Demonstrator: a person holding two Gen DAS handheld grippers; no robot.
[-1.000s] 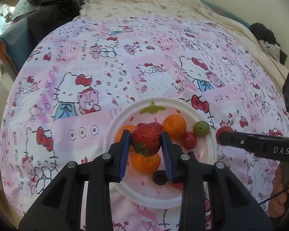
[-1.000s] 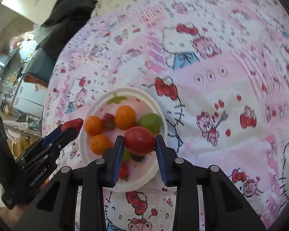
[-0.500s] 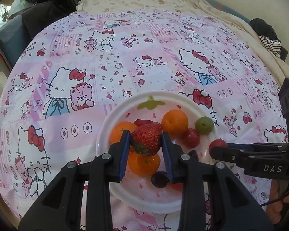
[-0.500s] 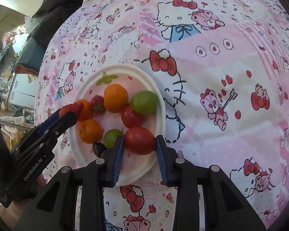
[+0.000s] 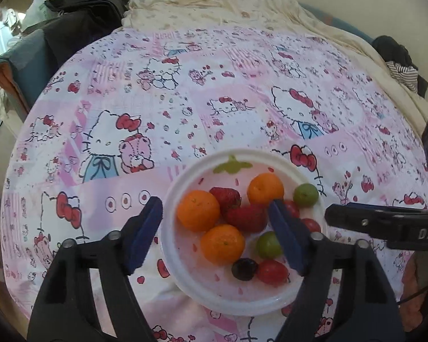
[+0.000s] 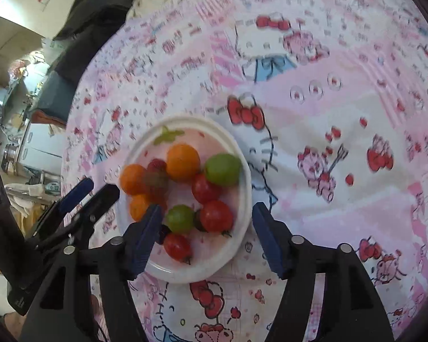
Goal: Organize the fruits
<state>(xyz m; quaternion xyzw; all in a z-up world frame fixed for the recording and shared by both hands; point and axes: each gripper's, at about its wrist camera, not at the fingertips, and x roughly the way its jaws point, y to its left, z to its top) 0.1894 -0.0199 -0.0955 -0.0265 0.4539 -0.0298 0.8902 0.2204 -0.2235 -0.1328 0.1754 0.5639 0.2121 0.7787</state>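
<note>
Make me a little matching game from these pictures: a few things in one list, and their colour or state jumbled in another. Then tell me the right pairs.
Things:
1. left gripper
2. plate
3. dark grape
4. bedsheet

Descriptions:
A. white, holding fruit
B. pink cartoon-cat print
C. open, holding nothing
D. near the plate's front edge, beside a red tomato

Pairs: 1-C, 2-A, 3-D, 4-B

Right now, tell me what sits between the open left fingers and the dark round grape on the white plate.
Between the left gripper and the dark round grape on the white plate lies the nearest orange mandarin, directly ahead of the grape. A small green fruit and red cherry tomato crowd it.
</note>
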